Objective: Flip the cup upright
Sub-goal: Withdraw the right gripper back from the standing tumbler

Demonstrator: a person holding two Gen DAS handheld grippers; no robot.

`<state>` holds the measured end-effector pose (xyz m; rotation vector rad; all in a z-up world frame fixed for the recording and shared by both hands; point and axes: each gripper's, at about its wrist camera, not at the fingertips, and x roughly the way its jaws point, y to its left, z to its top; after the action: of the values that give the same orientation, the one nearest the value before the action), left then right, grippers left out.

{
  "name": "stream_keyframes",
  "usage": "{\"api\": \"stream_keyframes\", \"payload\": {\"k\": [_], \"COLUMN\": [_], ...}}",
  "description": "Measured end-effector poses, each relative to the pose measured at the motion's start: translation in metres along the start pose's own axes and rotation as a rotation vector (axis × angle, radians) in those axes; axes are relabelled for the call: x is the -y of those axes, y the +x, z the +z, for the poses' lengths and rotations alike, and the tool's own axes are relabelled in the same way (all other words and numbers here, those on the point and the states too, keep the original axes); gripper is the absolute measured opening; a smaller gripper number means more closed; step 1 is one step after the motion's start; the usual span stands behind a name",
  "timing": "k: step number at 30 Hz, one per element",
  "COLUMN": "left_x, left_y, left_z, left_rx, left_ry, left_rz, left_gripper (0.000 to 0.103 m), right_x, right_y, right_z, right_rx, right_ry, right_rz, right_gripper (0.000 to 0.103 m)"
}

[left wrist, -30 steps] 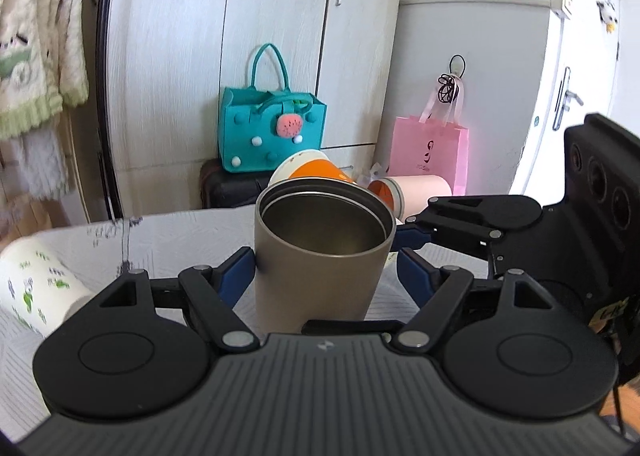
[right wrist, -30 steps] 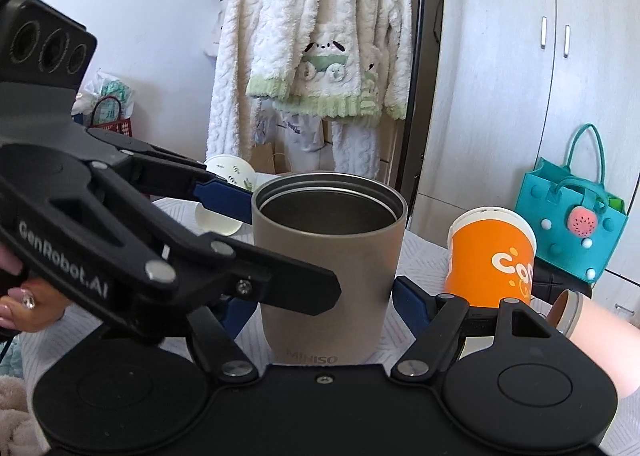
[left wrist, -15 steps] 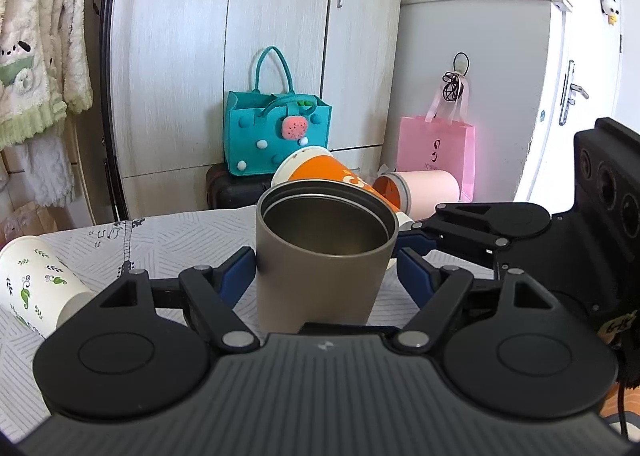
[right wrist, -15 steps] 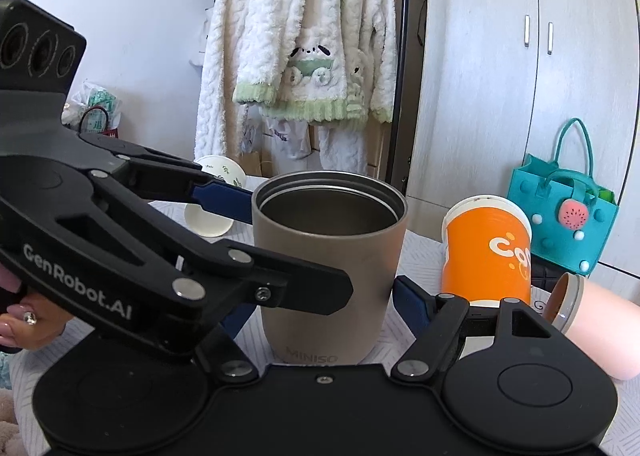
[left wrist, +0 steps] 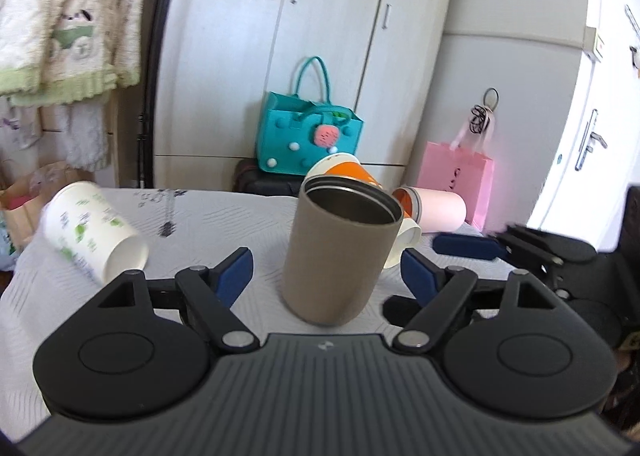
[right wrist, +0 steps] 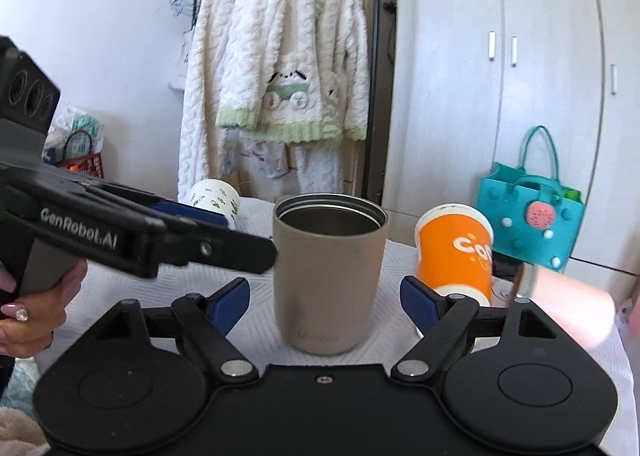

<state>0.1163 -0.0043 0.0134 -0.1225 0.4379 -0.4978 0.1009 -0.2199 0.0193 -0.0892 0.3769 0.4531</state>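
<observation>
One cup, a taupe metal tumbler, stands upright with its open mouth up at the centre of both your wrist views, resting on the white quilted table cover. Your left gripper frames it low in the frame with its blue pads spread wide, clear of the cup's wall on both sides. Your right gripper does the same in its own view, pads apart and not touching the cup. In the right wrist view your left gripper reaches in from the left edge, its dark finger ending just beside the cup's rim, and your hand grips its handle at lower left. Just right of the cup an orange paper cup stands mouth down, and a pink tumbler lies on its side near the right edge. Behind the cup to the left sits a white paper cup with green prints; in the left wrist view it lies tilted at middle left.
</observation>
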Motion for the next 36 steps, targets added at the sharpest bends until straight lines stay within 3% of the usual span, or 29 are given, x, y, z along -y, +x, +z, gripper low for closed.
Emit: {"api": "stream_keyframes", "payload": {"k": [7,17,34,36], "left_x": [0.003,0.026,0.043,0.042], "left_y": [-0.032,-0.078,-0.115,-0.117], "left_z": [-0.026,-0.030,-0.045,-0.046], "left_rx": [0.012,0.032,0.046,0.045], "left_ry": [-0.024,0.050,0.065,0.060], "left_rz": [0.103,0.193,0.248,0.262], "left_gripper": [0.085,0.092,0.100,0.103], "right_x": [-0.030,-0.055,-0.073,-0.075], "right_y": [-0.034,-0.087,-0.127,-0.129], "right_z": [-0.036,-0.032,-0.037,-0.038], "right_rx": [0.055,0.117,0.084,0.083], "right_ry": [0.026,0.025,0.078,0.082], "right_rz": [-0.155,-0.298,-0.367,-0.369], "right_gripper": [0.087,0.088,0.088,0.094]}}
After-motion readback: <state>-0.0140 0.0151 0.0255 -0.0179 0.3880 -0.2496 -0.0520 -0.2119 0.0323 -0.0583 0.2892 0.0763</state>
